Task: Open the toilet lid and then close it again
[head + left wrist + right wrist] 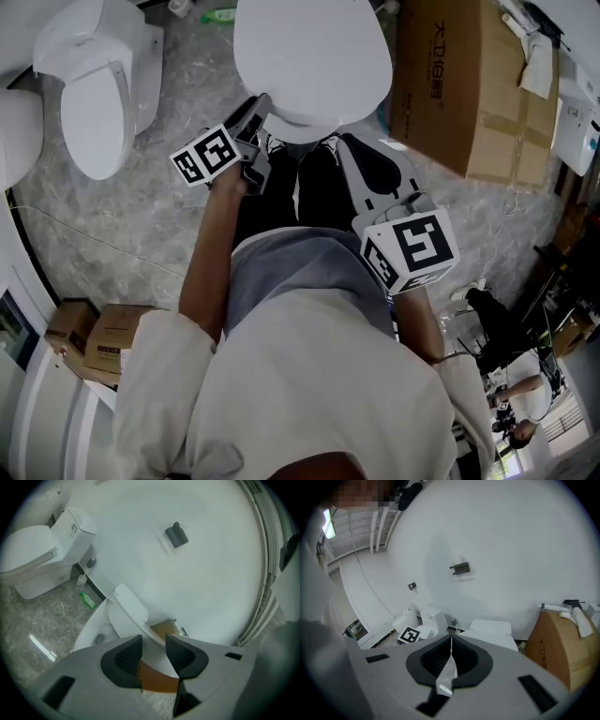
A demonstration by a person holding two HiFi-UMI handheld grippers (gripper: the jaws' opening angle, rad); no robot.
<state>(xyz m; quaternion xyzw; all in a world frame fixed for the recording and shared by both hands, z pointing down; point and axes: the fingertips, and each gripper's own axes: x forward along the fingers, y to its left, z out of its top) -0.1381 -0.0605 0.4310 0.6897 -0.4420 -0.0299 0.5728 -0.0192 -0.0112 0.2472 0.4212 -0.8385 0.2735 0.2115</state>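
Toilet lid: the toilet lid sits straight ahead of the person, partly raised off the bowl; in the left gripper view it tilts up on its hinge, and a strip of brown cardboard shows under it
Left gripper: the left gripper is at the lid's front-left edge, jaws about half open, with the white rim filling the gap between the two dark pads; I judge this a grip on the lid
Right gripper: the right gripper hangs just off the lid's near right side, touching nothing; its jaws are together, and the seam between them shows only a thin pale sliver, which could be a scrap or just light
Surroundings: a second toilet stands to the left on the marble floor, a green bottle lies by the wall, and a large cardboard box stands close on the right
Stage: opening, probably mid-lift; closing not yet begun
Risk, slip: the rim is smooth and held near one corner only, so it could slide out of the pads as the tilt steepens, and the lid would slam onto the seat
Risk, path: a straight upward pull instead of an arc around the hinge would twist the rim between the pads or strain the hinge
Risk, overshoot: too much push past upright would knock the lid against the tank
Risk, no backup: the right claw is shut and off the lid, so it could not catch a fall
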